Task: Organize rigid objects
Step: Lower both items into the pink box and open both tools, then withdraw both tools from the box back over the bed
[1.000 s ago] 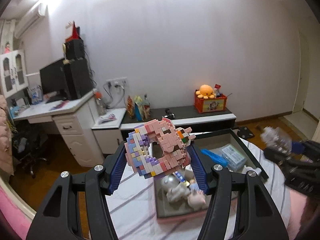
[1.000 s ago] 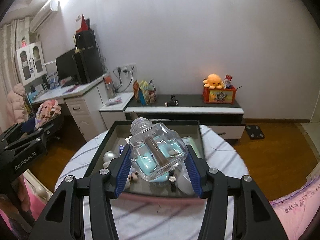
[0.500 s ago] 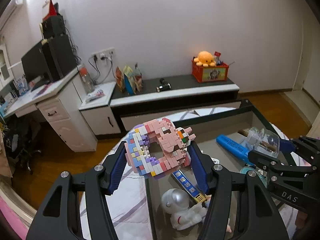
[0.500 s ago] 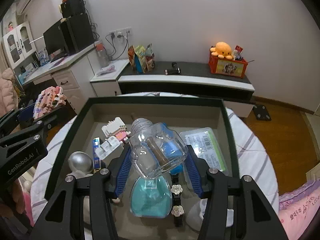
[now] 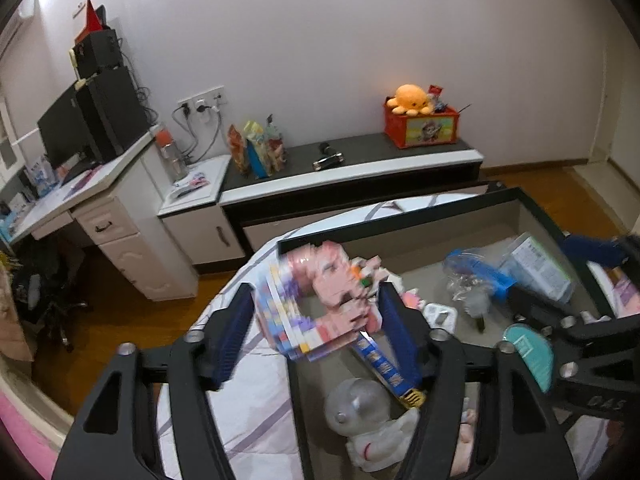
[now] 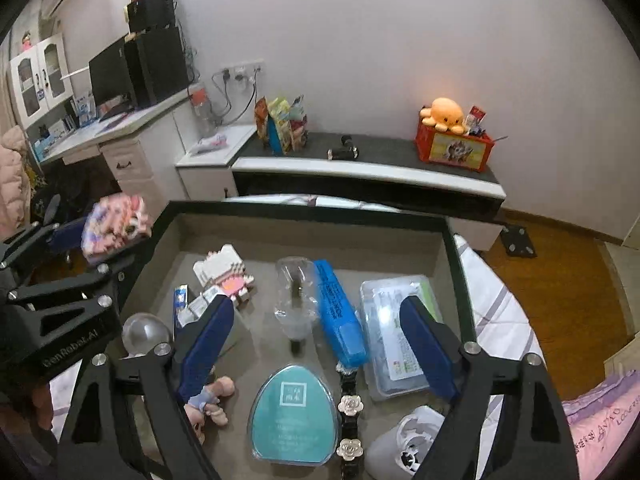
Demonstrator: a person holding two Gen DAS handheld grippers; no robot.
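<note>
right gripper (image 6: 320, 344): my jaws have just been opening and now stand wide, pads clear of everything; the clear bottle (image 6: 295, 300) lies between them on the tray floor, let go
left gripper (image 5: 316, 336): jaws have just been opening too; the pink brick model (image 5: 320, 300) is blurred between them at the tray's near-left corner, a gap at the left pad, so I judge it released
tray (image 6: 308, 210): landmark; bottle near its middle, blue box (image 6: 340, 312) touching its right side
handling: bottle light, stiff, slippery, so take it across the body; brick model stiff but may shed bricks, so take its flat sides
pose: both my grippers slant downward over the tray, mine from the near edge
</note>
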